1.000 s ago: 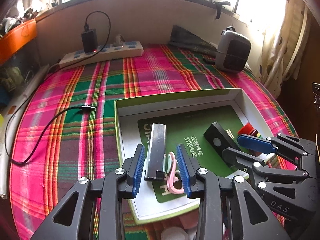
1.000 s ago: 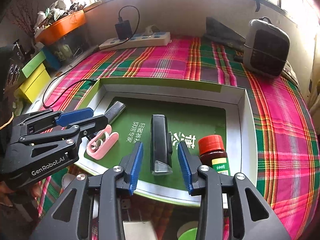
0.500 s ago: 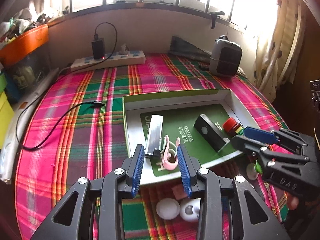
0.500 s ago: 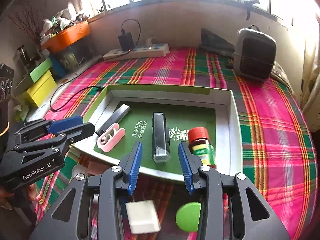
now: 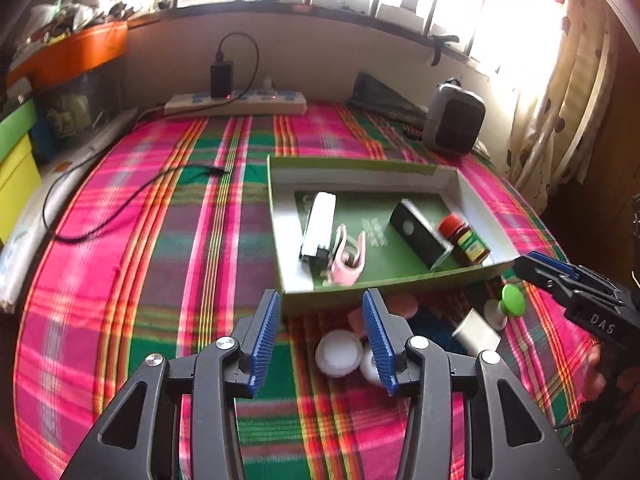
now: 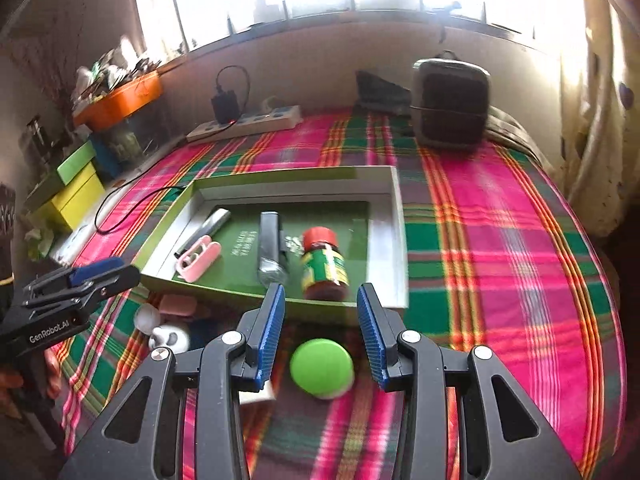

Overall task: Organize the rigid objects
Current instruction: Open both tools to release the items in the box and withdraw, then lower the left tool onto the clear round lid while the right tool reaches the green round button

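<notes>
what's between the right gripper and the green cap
Nothing visible. The green cap lies on the cloth in the open gap of the right gripper, touching neither pad. The tray sits beyond it, its low near wall the only thing between cap and tray floor.

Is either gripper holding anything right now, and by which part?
Nothing is held. The left gripper is opening over the cloth; the right gripper stands open above the green-capped item, pads clear.
</notes>
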`<action>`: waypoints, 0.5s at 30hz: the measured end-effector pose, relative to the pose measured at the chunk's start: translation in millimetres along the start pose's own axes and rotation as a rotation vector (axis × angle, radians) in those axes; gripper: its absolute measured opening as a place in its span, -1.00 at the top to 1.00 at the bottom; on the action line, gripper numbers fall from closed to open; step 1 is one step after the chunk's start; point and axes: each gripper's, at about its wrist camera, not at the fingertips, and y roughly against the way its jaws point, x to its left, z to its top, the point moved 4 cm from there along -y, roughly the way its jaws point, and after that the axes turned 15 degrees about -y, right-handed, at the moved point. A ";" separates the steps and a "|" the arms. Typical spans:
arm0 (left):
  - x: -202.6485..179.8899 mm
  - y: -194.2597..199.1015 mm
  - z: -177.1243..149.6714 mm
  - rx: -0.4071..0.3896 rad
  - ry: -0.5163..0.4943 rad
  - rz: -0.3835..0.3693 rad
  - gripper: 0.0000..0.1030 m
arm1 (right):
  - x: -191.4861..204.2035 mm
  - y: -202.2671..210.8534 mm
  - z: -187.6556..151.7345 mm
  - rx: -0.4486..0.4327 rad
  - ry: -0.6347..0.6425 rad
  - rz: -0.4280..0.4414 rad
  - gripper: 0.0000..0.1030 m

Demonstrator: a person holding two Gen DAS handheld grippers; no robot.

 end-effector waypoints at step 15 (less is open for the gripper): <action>-6.9 0.3 -25.8 0.015 0.026 -0.065 0.06 | -15.4 4.2 -22.5 0.013 -0.013 0.005 -0.05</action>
